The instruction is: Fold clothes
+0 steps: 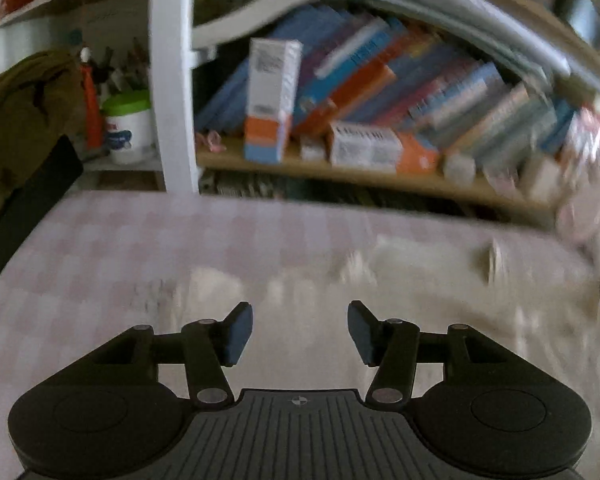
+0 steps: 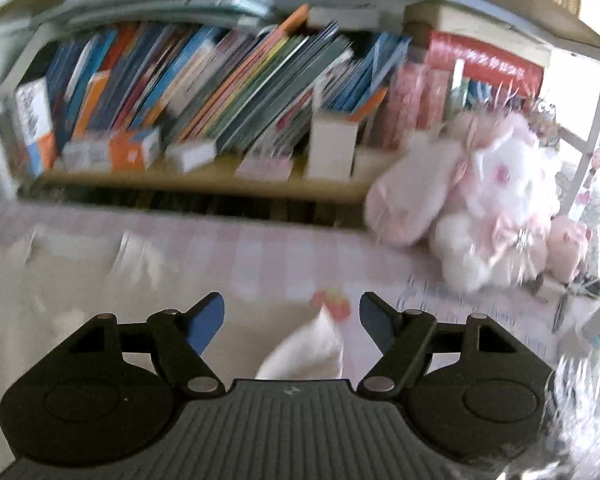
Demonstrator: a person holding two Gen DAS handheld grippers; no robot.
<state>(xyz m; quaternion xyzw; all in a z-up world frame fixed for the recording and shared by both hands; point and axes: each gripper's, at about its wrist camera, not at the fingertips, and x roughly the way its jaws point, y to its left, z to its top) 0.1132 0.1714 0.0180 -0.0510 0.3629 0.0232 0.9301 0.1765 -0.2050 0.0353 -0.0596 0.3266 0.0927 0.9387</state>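
Left gripper [image 1: 300,330] jaws apart, nothing between, pale garment [image 1: 440,280] spread across frame centre on checked bedsheet [image 1: 100,248], right gripper [image 2: 292,322] jaws apart over a white fabric corner [image 2: 312,348], bookshelf [image 2: 204,180] behind, one white plush toy [image 2: 496,204] at right, two upright cartons, blurred.

Garment [image 1: 440,300] on bed [image 1: 100,248], bookshelf [image 1: 340,176] behind.

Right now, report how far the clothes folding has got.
Done: hard to judge; a pale garment lies spread and rumpled on the pink checked bedsheet, with no neat folded stack in view. In hand: nothing. The left gripper and right gripper are both open, a white fabric corner lying loose between the right one's fingers. Left: apparently the folding itself.
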